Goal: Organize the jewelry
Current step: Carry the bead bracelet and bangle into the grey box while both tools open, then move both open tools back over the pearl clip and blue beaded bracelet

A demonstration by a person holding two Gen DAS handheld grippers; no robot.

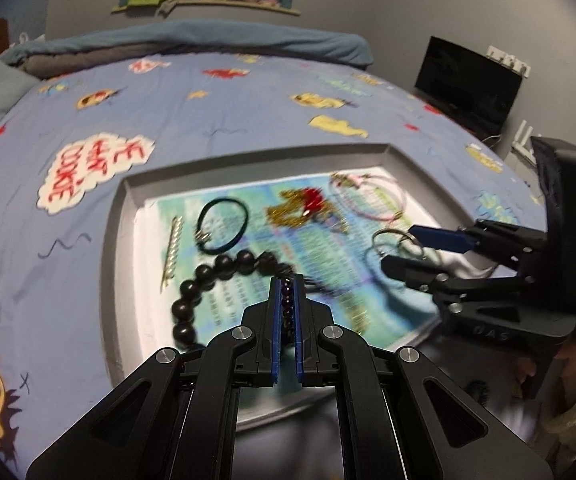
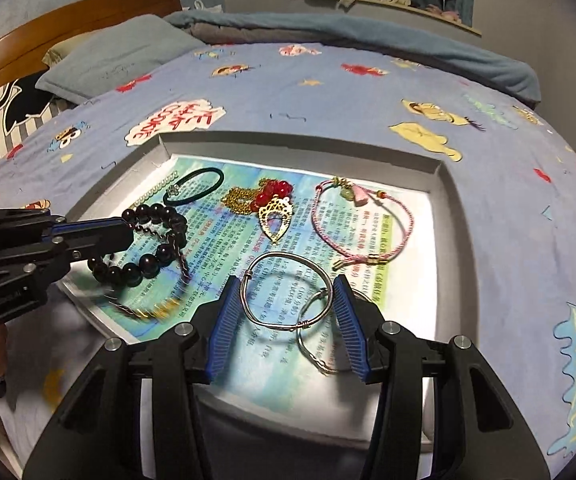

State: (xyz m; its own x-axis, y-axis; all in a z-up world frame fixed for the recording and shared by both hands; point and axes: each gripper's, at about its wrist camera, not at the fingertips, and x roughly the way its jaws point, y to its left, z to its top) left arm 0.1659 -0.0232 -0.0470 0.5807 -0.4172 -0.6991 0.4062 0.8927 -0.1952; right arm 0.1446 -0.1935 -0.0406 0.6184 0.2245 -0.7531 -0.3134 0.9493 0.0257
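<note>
A grey tray (image 2: 454, 216) lined with printed paper lies on the bed and holds jewelry. My left gripper (image 1: 287, 280) is shut on a thin dark beaded strand (image 1: 287, 300), lifted with a big black bead bracelet (image 1: 208, 280) hanging by it; both show in the right wrist view (image 2: 156, 248). My right gripper (image 2: 288, 300) is open, its pads either side of two linked silver bangles (image 2: 288, 296). In the tray also lie a black hair tie (image 2: 194, 190), a gold and red necklace (image 2: 268, 204), a pink cord bracelet (image 2: 362, 224) and a pearl strip (image 1: 172, 252).
The bed has a blue cartoon sheet (image 2: 328, 92), a grey pillow (image 2: 116, 56) and a wooden headboard (image 2: 68, 20) at the back left. A dark monitor (image 1: 468, 84) stands beside the bed on the right. A shelf (image 2: 388, 4) with clothes is on the far wall.
</note>
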